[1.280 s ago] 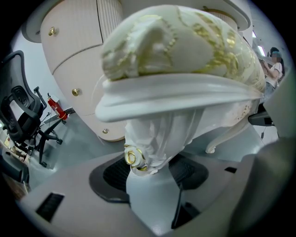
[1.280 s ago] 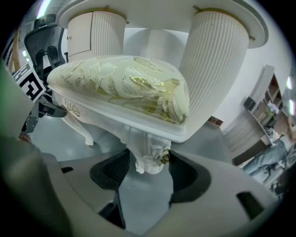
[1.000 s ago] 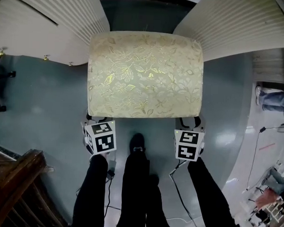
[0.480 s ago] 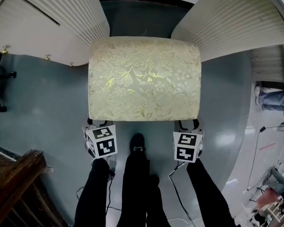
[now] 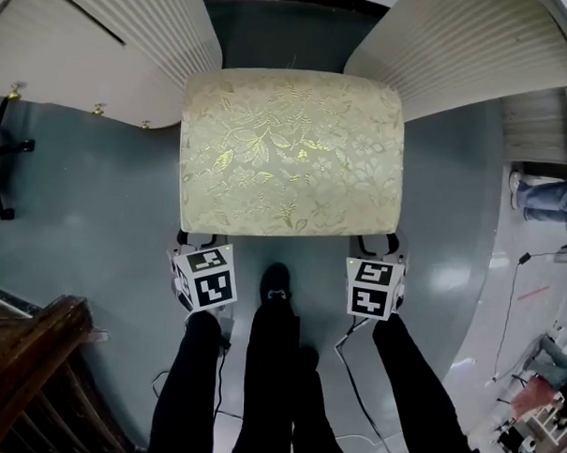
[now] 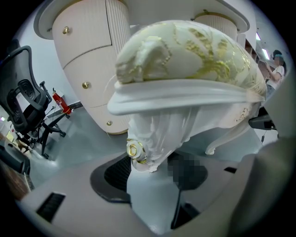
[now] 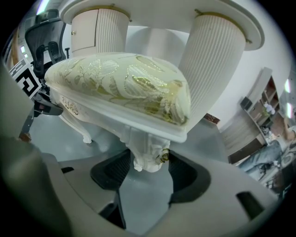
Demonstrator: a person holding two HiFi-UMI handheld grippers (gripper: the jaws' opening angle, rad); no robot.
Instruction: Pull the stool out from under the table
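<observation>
Both hold firm, left gripper (image 5: 199, 238) and right gripper (image 5: 377, 242) each clamped on a carved front leg (image 6: 155, 134) of the stool (image 5: 291, 151); it has crept a touch out from the table (image 5: 95, 34) (far edge still just between its fluted pedestals (image 5: 460, 50)); more pulling looks needed.

stool (image 5: 291, 154) between 2 table pedestals (image 5: 460, 50), left tongs (image 5: 199, 238) and right tongs (image 5: 377, 242) clamped on its near legs
</observation>
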